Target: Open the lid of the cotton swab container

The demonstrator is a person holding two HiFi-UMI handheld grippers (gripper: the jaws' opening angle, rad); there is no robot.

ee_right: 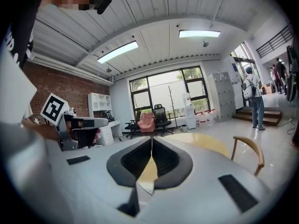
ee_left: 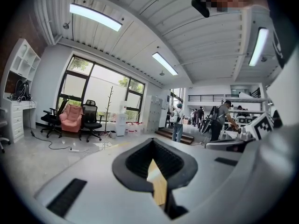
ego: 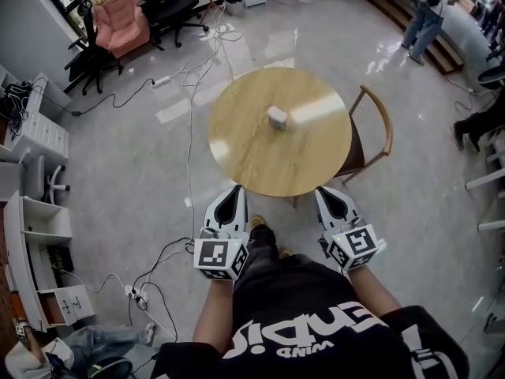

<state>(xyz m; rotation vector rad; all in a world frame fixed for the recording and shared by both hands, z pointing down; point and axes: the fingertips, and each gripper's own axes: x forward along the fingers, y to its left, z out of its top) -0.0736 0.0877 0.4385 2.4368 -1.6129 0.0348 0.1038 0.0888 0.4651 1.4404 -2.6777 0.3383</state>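
Eyes on the cotton swab container (ego: 277,118): small, pale, boxy, standing alone near the middle of the round wooden table (ego: 245,152). Too small in the head view to make out how the lid sits. Both tools well apart from it.

Down to the near edge now. Over to the left gripper (ego: 235,189), tips just at the table's near-left rim and pointing toward the far side. Jaws pressed tight together, pinching nothing, with only a sliver of tabletop wood showing through the slot in the left gripper view. Across to the right gripper (ego: 322,193) at the near-right rim, and the same story: jaws fully together, empty, tips right at the edge. Riding behind the jaws on each tool, a marker cube (ego: 222,259), held out in front of a black printed shirt (ego: 316,330).

Widening out. On the table's right, a wooden-backed chair (ego: 379,125) tucked in close. Left of the table, cables (ego: 189,125) trailing over the glossy floor to a power strip (ego: 161,80). Far left by the windows, a pink armchair (ego: 120,20) beside black office chairs (ego: 170,2). Along the left wall, white drawer units (ego: 31,133). Far right, a standing person (ego: 424,18) near some steps.
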